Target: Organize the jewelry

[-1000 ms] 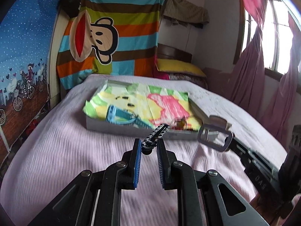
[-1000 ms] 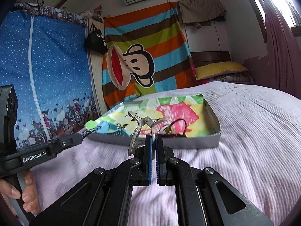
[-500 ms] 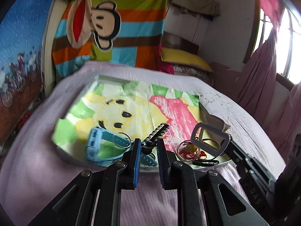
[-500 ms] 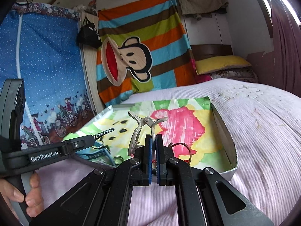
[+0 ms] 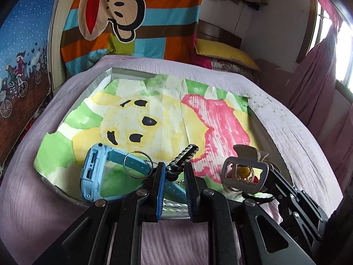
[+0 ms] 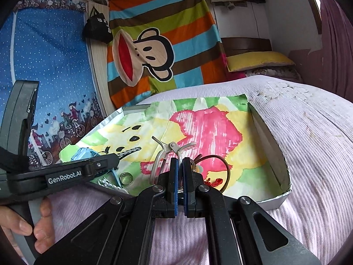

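Here both fingers pinch: left a braided cord (image 5: 183,156), right a clip (image 6: 169,152), above the tray's near rim (image 6: 275,201).

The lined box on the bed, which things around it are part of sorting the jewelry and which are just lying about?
Part of the job:
lined box
braided bracelet in the left gripper
hair claw clip in the right gripper
blue watch
key ring
red bangles

Lying about:
yellow pillow
monkey blanket
black bag

Tray's (image 5: 106,76) far half — bare
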The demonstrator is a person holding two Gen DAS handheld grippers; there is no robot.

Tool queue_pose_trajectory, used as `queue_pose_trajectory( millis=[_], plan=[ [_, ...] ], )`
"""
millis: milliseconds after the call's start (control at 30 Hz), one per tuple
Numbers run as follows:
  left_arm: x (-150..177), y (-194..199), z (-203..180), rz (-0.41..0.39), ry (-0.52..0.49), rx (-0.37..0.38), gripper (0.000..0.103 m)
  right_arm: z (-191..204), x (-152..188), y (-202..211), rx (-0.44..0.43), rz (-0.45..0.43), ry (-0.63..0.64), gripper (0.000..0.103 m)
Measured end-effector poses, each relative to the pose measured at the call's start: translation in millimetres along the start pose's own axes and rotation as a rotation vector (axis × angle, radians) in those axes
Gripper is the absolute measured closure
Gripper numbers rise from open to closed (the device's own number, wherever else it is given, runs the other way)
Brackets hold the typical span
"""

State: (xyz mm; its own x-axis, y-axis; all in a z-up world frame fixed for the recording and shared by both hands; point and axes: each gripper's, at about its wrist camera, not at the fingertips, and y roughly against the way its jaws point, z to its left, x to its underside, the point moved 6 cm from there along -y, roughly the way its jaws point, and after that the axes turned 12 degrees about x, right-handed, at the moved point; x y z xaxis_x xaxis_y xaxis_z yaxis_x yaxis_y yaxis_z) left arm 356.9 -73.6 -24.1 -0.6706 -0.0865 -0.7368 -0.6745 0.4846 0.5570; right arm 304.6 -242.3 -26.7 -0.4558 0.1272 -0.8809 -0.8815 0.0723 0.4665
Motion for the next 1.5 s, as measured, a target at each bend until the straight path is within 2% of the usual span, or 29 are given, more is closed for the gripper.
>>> queue_pose_trajectory(
  millis=[400,500,600,667,733,900,967,1067,1300,1367,1500],
  plan=[
    [6.3,3.3,2.4,0.003,0.010,0.013,0.086,-7.0,3.6,-0.5,0.019,0.034,-0.009,0.099],
    [7.8,6.0,2.5,-0.004,0.011,0.017,0.081,-9.8,5.5,0.0,0.024,0.047,-0.013,0.098],
    [9.1,12.0,1.7,-0.021,0.014,0.034,0.070,-14.4,7.1,1.7,0.031,0.052,-0.025,0.095],
    [9.8,17.3,0.1,-0.039,0.012,0.044,0.058,-16.6,7.5,3.5,0.035,0.050,-0.030,0.082],
    [9.3,23.4,-0.5,-0.066,0.002,0.023,0.050,-18.4,7.3,6.8,0.035,0.041,-0.036,0.072],
    [9.0,37.1,-1.2,-0.105,-0.016,-0.004,0.050,-21.2,6.0,18.1,0.039,0.007,-0.038,0.072],
    [9.5,42.0,-0.9,-0.118,-0.022,-0.015,0.042,-22.0,5.2,22.8,0.041,-0.010,-0.038,0.070],
    [10.4,52.2,-1.5,-0.151,-0.035,-0.038,0.032,-24.2,4.1,30.5,0.046,-0.036,-0.037,0.059],
    [14.2,67.8,-2.8,-0.191,-0.087,-0.088,0.020,-27.2,2.1,48.5,0.053,-0.089,-0.037,0.042],
    [15.9,74.6,-2.7,-0.211,-0.094,-0.100,0.012,-28.7,1.5,53.7,0.052,-0.105,-0.042,0.036],
    [18.7,87.5,-3.8,-0.251,-0.106,-0.116,0.006,-30.9,0.3,64.0,0.054,-0.135,-0.049,0.026]
  ],
)
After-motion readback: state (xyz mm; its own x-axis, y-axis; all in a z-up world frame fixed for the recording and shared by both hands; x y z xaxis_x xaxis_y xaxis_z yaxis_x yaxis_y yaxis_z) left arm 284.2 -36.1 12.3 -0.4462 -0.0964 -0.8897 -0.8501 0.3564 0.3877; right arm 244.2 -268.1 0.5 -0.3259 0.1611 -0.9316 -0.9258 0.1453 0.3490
